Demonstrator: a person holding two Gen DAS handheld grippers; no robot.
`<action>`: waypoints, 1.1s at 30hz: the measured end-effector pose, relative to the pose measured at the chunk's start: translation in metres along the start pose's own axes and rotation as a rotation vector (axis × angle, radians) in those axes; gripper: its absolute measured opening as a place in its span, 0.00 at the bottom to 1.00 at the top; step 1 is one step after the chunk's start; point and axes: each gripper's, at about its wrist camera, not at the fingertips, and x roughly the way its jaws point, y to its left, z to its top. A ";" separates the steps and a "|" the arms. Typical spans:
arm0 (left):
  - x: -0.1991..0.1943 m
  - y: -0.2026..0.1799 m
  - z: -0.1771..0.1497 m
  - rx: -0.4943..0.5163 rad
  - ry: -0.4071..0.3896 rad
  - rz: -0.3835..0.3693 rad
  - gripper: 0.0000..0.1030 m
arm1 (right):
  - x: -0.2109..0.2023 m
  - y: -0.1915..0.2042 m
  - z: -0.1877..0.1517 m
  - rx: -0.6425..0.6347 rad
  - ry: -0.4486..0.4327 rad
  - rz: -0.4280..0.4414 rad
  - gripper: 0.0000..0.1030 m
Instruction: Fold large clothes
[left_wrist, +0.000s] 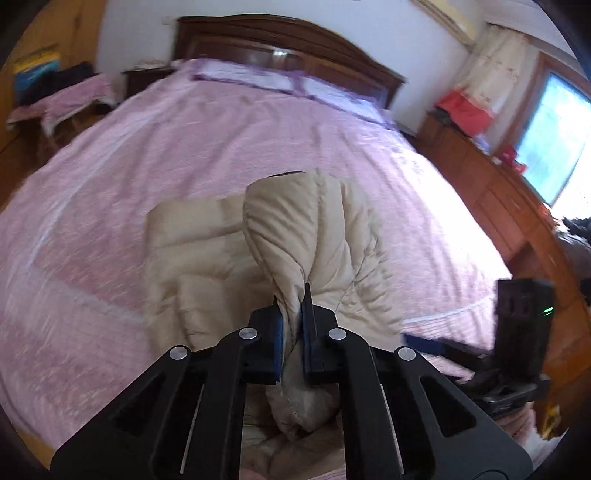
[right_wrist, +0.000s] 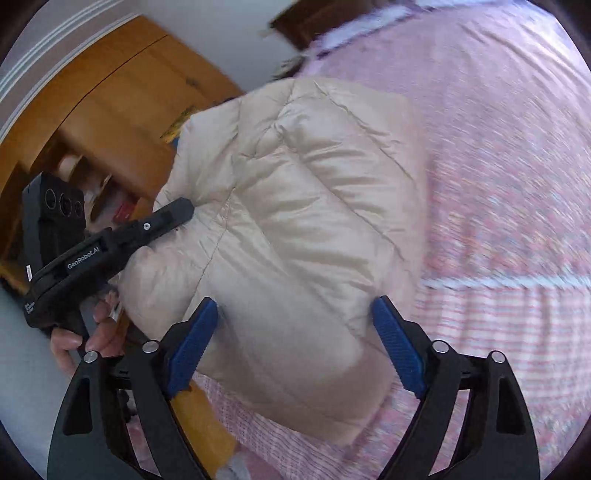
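The left claw (left_wrist: 294, 325) is pinching a bunched fold of the beige puffer jacket (left_wrist: 280, 236) between its blue pads, jaws nearly together with only fabric between them. The right claw (right_wrist: 295, 343) is standing wide, its ribbed blue pads (right_wrist: 397, 350) flanking a lower stretch of the jacket without visibly pressing on it. The jacket is lying on the pink bedspread (left_wrist: 184, 147) near the foot of the bed, partly doubled over, one padded section rising up from the left grip.

Judging by this, the step in hand is taking a second hold so the garment can be lifted and folded. To do it well, the right claw should be biting a seam or hem edge rather than the fat middle of a quilted panel, since the filling is springy and would squeeze out. Both holds should be travelling together, keeping the fabric taut between them so the fold lands flat.

The shell is looking smooth, slightly glossy and slippery, stitched into puffy channels that crease softly. The bedspread is appearing as a matte woven pink cloth with paler stripes, and a dark wooden headboard (left_wrist: 288, 40) is curving behind it
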 end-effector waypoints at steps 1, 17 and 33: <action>0.001 0.012 -0.009 -0.029 0.012 0.024 0.08 | 0.006 0.011 0.000 -0.045 0.007 -0.002 0.84; 0.015 0.080 -0.066 -0.289 0.021 0.061 0.34 | 0.070 0.061 0.008 -0.239 0.111 -0.043 0.90; 0.016 0.097 -0.078 -0.347 0.024 0.173 0.85 | 0.036 -0.008 0.026 -0.066 0.045 -0.159 0.89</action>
